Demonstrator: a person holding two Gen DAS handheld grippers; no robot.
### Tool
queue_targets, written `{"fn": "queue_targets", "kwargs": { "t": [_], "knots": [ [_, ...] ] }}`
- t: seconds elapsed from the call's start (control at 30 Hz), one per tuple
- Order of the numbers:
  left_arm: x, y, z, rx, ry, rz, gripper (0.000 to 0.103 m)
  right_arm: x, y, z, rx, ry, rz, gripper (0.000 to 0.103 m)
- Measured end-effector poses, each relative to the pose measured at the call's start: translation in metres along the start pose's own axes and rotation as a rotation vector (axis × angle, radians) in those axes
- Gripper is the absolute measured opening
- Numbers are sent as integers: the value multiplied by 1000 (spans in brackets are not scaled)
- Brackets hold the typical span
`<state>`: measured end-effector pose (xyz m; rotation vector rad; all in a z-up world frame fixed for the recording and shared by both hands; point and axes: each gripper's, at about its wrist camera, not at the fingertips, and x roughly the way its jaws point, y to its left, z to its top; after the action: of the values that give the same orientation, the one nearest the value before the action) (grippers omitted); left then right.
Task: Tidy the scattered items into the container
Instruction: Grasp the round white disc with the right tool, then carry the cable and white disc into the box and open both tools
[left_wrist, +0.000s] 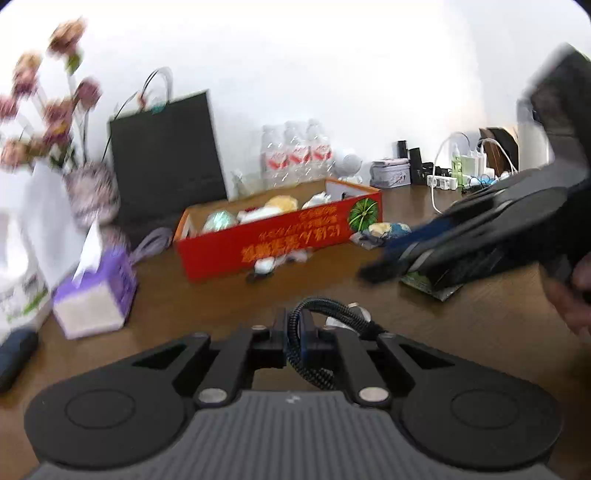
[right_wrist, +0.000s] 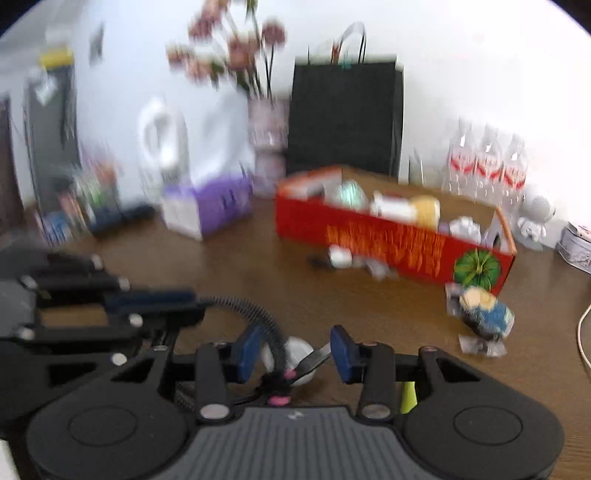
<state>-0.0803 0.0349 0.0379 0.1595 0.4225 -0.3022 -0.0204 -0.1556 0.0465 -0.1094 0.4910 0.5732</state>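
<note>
A red cardboard box (left_wrist: 280, 236) (right_wrist: 388, 240) holds several items on the brown table. My left gripper (left_wrist: 295, 339) is shut on a black braided cable (left_wrist: 325, 314); it also shows at the left of the right wrist view (right_wrist: 159, 302), where the cable (right_wrist: 255, 314) arcs from it. My right gripper (right_wrist: 295, 350) is open over a white round item (right_wrist: 299, 354) and the cable's end. It also shows in the left wrist view (left_wrist: 373, 273). A small blue and yellow toy (left_wrist: 388, 230) (right_wrist: 484, 314) lies by the box's corner. Small white bits (left_wrist: 269, 264) (right_wrist: 343, 258) lie before the box.
A purple tissue box (left_wrist: 96, 295) (right_wrist: 207, 206), a flower vase (left_wrist: 92, 192), a black paper bag (left_wrist: 166, 162) (right_wrist: 343, 114), water bottles (left_wrist: 295, 151) (right_wrist: 487, 162), a tin (left_wrist: 391, 173) and chargers (left_wrist: 458, 173) stand around the back. A green packet (left_wrist: 428, 284) lies under the right gripper.
</note>
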Motion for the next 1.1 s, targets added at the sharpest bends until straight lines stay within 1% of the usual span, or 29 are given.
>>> {"fn": "queue_targets", "kwargs": {
  "t": [0.03, 0.07, 0.13, 0.2, 0.23, 0.27, 0.3, 0.37, 0.4, 0.43, 0.47, 0.5, 0.53, 0.57, 0.63, 0.67, 0.7, 0.73, 0.77, 0.83, 0.9, 0.97, 1.03, 1.1],
  "knots": [
    [-5, 12, -1, -56, 21, -13, 6, -8, -4, -1, 18, -34, -3, 57],
    [-9, 23, -3, -104, 36, -14, 6, -10, -8, -3, 42, -39, -13, 62],
    [-9, 44, -12, -177, 67, 7, 6, 2, -15, -8, 76, 18, -36, 63],
    [1, 56, -20, -221, 130, 63, 6, 20, -12, -14, 72, 74, -17, 63],
    [6, 58, -23, -235, 158, 93, 7, 30, -7, -15, 59, 98, 2, 62],
    [10, 58, -25, -235, 175, 107, 7, 41, -2, -15, 42, 126, 9, 60],
    [11, 57, -27, -223, 184, 103, 9, 50, 4, -14, 22, 150, -11, 58],
    [14, 55, -27, -203, 195, 76, 24, 65, 12, -12, 4, 175, -62, 58],
    [17, 56, -27, -198, 203, 62, 42, 71, 11, -12, 16, 192, -71, 58],
    [22, 56, -26, -188, 215, 46, 56, 73, 9, -13, 35, 187, -72, 54],
    [27, 57, -25, -172, 223, 29, 58, 73, 9, -13, 35, 184, -76, 49],
    [34, 58, -23, -154, 227, 12, 59, 72, 9, -13, 30, 181, -77, 38],
    [41, 59, -20, -129, 228, -4, 59, 70, 9, -14, 31, 183, -78, 38],
    [47, 60, -17, -109, 236, -8, 57, 68, 7, -15, 34, 187, -79, 38],
    [55, 60, -12, -86, 246, -17, 36, 62, 4, -16, 54, 184, -84, 38],
    [57, 59, -11, -85, 250, -18, 20, 55, 2, -17, 65, 172, -85, 38],
    [58, 59, -10, -90, 254, -27, 12, 48, 0, -17, 73, 156, -89, 38],
    [58, 57, -10, -87, 253, -31, 9, 39, -3, -18, 82, 138, -101, 38],
    [57, 53, -10, -79, 248, -8, 7, 32, -6, -19, 93, 123, -111, 38],
    [52, 46, -10, -96, 227, 19, 7, 17, -11, -21, 119, 96, -124, 38],
    [38, 41, -8, -163, 170, 27, 7, 2, -14, -23, 136, 71, -139, 38],
    [22, 32, -5, -238, 109, 52, 7, -10, -15, -24, 146, 44, -154, 38],
    [10, 21, 7, -257, 52, 74, 7, -23, -17, -25, 156, 7, -161, 38],
    [6, 12, 21, -246, 15, 60, 7, -33, -19, -23, 169, -27, -175, 38]
  ]
}}
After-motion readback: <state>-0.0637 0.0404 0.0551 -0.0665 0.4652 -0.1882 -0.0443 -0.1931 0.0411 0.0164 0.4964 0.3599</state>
